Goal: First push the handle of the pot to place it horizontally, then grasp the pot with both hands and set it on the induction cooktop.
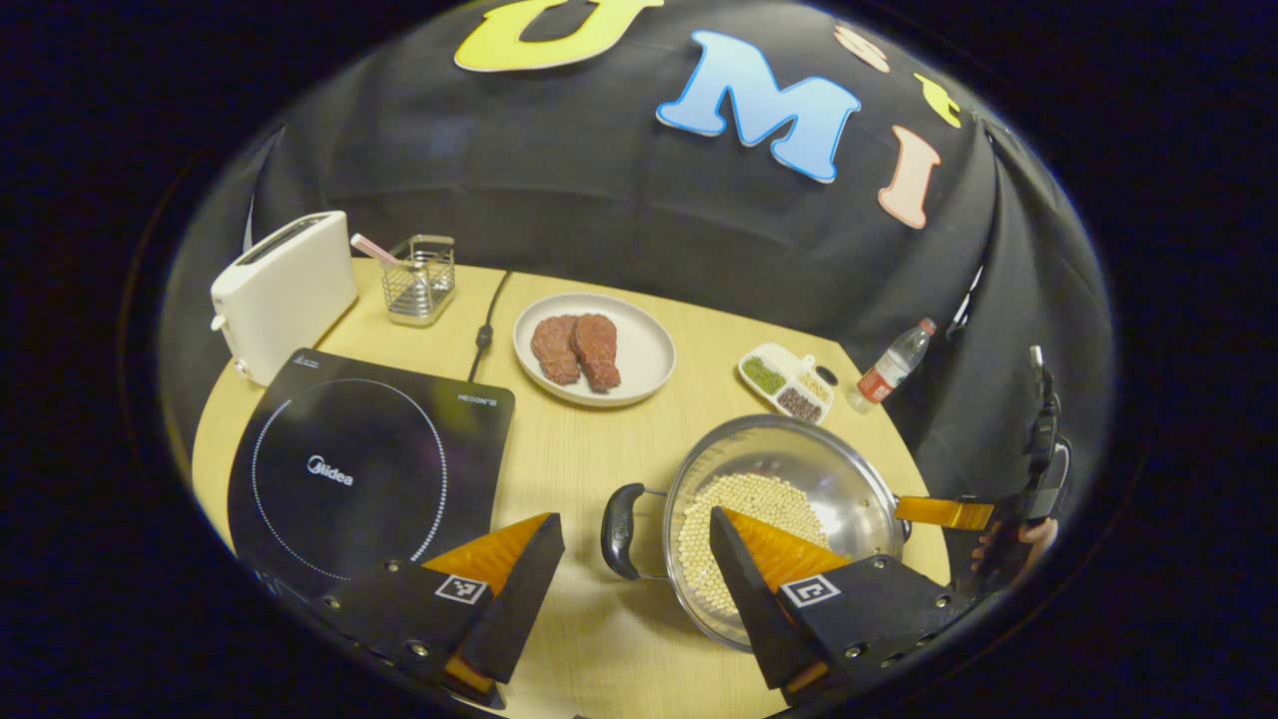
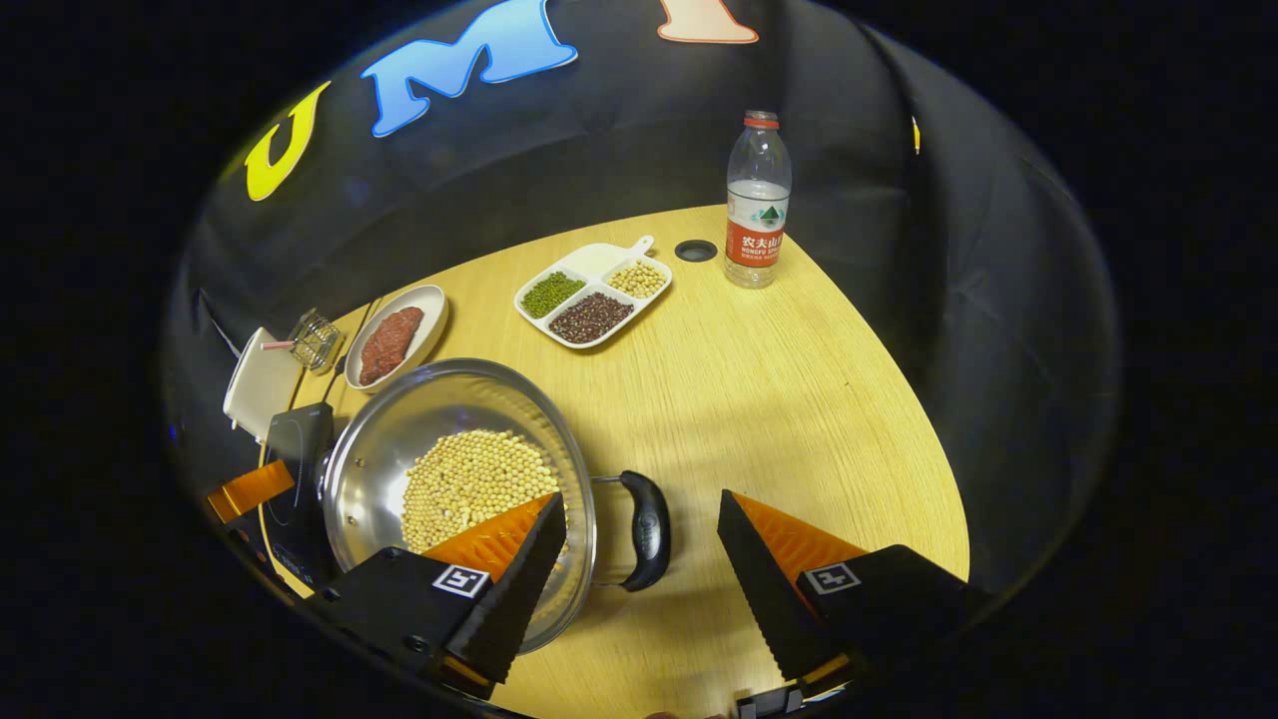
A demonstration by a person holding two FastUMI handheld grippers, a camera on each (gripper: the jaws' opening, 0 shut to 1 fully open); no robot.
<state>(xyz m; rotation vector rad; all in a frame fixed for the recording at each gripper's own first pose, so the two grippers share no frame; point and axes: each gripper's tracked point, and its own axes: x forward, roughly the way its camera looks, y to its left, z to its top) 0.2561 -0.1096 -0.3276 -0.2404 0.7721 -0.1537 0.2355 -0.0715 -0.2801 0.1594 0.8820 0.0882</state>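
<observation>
Straddling pot (image 1: 789,509) handles on the round wooden table (image 2: 799,399), left claw (image 1: 631,569) and right claw (image 2: 639,544) gape apart.

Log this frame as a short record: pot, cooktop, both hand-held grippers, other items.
pot: steel pot holding pale beans, on the table, not on the cooktop
cooktop: black induction cooktop, bare
left hand-held gripper: open, straddling one pot handle
right hand-held gripper: open, straddling the other pot handle
others: toaster, plate of meat, bottle

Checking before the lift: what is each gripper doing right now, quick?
Left gripper: open, holding nothing, its fingers straddling the pot's black side handle.
Right gripper: open, holding nothing, straddling the other handle.
</observation>
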